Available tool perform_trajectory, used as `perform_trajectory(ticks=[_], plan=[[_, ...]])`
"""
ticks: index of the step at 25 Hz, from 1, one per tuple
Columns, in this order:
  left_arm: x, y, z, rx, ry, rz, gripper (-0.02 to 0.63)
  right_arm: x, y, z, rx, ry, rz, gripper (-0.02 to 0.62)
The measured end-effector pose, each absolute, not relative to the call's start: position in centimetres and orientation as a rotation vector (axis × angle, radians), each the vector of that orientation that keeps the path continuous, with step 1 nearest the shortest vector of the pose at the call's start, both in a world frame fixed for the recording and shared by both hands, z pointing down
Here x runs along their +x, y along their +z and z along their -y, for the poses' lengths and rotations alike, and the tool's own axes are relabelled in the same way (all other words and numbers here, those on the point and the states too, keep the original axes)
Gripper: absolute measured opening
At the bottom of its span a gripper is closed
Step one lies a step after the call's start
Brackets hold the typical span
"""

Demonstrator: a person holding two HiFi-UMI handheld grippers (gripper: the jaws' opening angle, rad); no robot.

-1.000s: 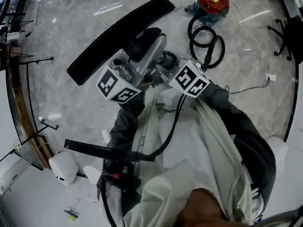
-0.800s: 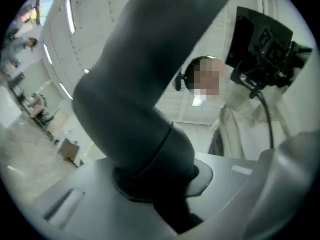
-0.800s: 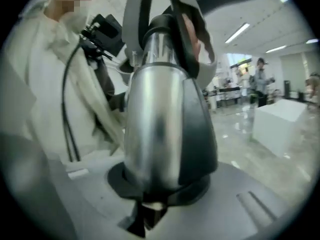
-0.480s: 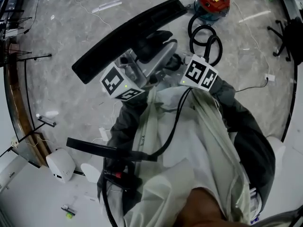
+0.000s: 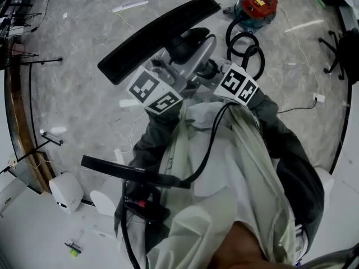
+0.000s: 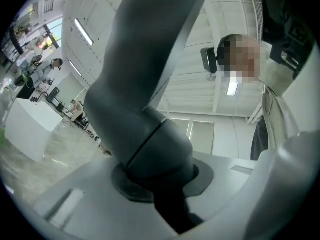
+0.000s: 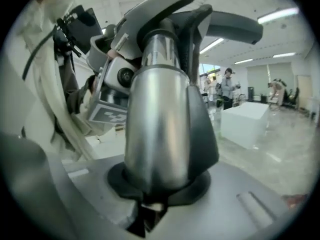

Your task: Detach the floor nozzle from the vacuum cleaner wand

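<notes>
The left gripper (image 6: 165, 189) is closed on the dark neck (image 6: 145, 109) of the floor nozzle (image 5: 160, 35), which is lifted above the floor (image 5: 73, 100). The right gripper (image 7: 150, 204) is closed on the silver tube (image 7: 157, 124) beside it.

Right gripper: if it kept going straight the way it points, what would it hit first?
The silver tube. The right gripper is clamped on it, so there is no gap left to cross. The tube fills the line ahead, and whatever lies behind it is hidden.
</notes>
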State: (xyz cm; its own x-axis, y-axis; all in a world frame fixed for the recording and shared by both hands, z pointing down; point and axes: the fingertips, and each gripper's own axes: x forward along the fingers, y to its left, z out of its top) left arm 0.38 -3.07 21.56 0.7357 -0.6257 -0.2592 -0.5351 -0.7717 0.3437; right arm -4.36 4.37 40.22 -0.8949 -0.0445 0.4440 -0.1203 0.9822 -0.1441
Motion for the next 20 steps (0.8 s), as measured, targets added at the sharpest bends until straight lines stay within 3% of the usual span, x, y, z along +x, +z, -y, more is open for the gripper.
perform_trajectory(ticks=[5,15,20], plan=[[1.0,24.2,3.4,2.664,-0.505,0.737,0.077,-4.4,42.1,-6.9,-0.342,0.43,2.643,0.081],[-3.6,28.8,8.1,2.41,-0.482,1.178,0.075,-5.9,46.0,0.0,0.504,0.27,2.55,0.071],[-1.7,26.0,4.8,2.608,-0.504,0.939,0.075,-6.0,44.5,-2.8,0.243,0.258,2.635,0.081]])
